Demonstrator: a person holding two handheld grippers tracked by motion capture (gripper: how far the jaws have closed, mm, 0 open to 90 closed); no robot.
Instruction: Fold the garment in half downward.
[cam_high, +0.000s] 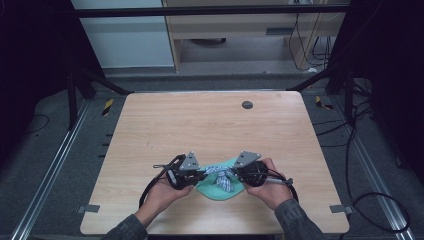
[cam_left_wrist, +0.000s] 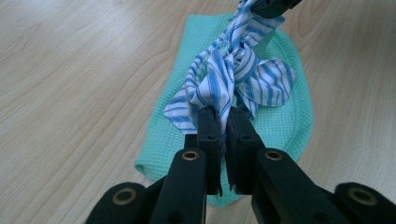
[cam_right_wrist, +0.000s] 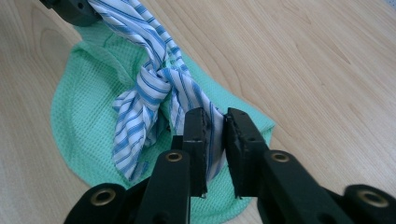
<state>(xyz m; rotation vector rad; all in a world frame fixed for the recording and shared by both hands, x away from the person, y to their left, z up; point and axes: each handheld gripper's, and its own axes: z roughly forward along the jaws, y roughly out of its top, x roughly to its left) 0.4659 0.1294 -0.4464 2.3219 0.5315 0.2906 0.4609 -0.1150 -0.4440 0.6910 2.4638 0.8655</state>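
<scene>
Low in the middle of the high view, the left gripper (cam_high: 199, 176) and right gripper (cam_high: 239, 175) each pinch an end of the knotted striped cloth (cam_left_wrist: 233, 74) over the green cloth (cam_left_wrist: 280, 126). If they pull too hard, an end may slip out. There are no boxes or bowls here.

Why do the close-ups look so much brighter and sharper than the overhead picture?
High view: dim and soft, dark surroundings, striped cloth small. Left gripper view: evenly lit, cloth weave crisp, left gripper slightly soft. Right gripper view: bright, green cloth sharp, no glare.
</scene>
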